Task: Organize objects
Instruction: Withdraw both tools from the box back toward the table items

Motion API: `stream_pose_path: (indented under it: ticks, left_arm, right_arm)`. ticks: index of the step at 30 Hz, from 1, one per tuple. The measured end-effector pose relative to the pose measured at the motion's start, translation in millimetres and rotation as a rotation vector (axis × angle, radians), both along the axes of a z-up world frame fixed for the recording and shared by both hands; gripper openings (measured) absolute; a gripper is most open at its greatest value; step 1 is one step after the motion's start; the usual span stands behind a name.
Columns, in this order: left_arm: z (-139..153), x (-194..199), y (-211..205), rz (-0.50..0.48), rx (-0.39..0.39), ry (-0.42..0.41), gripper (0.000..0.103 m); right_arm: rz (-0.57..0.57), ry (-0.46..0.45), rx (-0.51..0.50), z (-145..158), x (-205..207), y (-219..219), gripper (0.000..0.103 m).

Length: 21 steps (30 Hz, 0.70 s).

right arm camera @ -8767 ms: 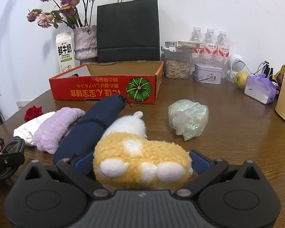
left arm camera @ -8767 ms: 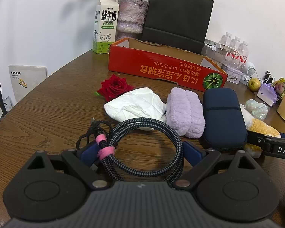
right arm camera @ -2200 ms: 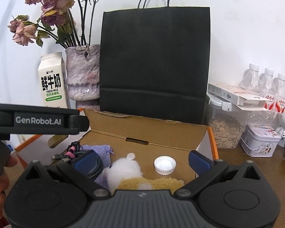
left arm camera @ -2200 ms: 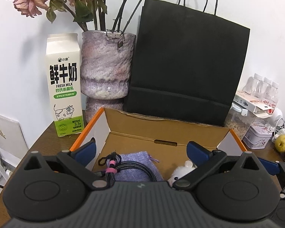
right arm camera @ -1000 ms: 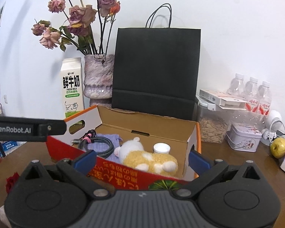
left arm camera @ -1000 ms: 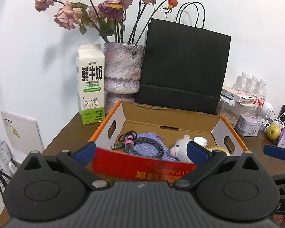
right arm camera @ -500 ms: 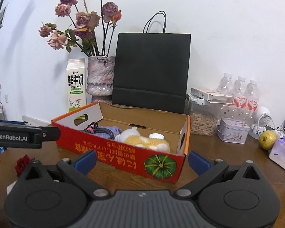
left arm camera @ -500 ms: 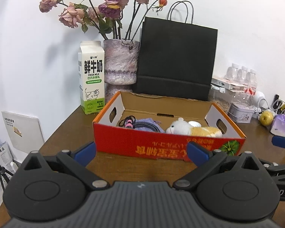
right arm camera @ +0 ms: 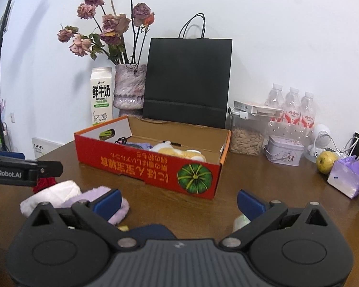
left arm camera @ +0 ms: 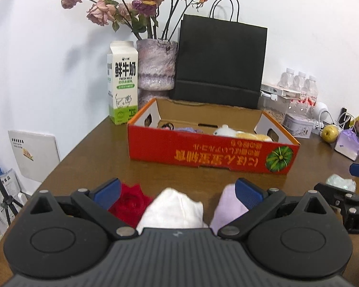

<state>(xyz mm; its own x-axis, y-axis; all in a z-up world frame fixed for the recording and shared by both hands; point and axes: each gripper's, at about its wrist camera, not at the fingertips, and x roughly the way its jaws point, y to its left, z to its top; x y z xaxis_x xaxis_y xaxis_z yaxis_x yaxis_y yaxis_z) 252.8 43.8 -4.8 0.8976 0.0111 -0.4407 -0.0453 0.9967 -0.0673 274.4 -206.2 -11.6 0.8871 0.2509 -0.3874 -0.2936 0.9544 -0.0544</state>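
The red cardboard box [left arm camera: 210, 153] stands mid-table and holds the coiled cable [left arm camera: 166, 126], a purple pouch [left arm camera: 186, 130] and the yellow-white plush [left arm camera: 241, 134]. My left gripper [left arm camera: 178, 189] is open and empty, low over the table in front of the box. Between its fingers lie a red rose [left arm camera: 131, 199], a white cloth [left arm camera: 172, 205] and a purple fluffy roll [left arm camera: 227, 205]. My right gripper [right arm camera: 179, 202] is open and empty too, with the navy case [right arm camera: 153, 230] just below it and a pale green mesh ball [right arm camera: 239, 222] by its right finger.
Behind the box stand a milk carton [left arm camera: 122, 83], a vase of dried roses [left arm camera: 155, 71] and a black paper bag [left arm camera: 220, 64]. To the right are a seed jar [right arm camera: 245, 138], a tin [right arm camera: 283, 153], water bottles [right arm camera: 292, 107], an apple [right arm camera: 325, 159] and a purple packet [right arm camera: 347, 179].
Both grippers have drawn back from the box and dropped toward the near table. The cable and plush stay in the box; rose, cloth and roll have come into view.
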Motion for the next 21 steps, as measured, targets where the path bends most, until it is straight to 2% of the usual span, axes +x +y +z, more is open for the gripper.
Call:
stream_pose_path:
  ticks: [12, 21]
  left_arm:
    - [-14, -29, 7, 0.009, -0.026, 0.036, 0.103]
    - [-24, -41, 6, 0.023, -0.036, 0.07, 0.103]
  right_arm:
    - [-0.005, 0.053, -0.047, -26, -34, -20, 0.103]
    - [-0.044, 0.072, -0.037, -32, -49, -49, 0.103]
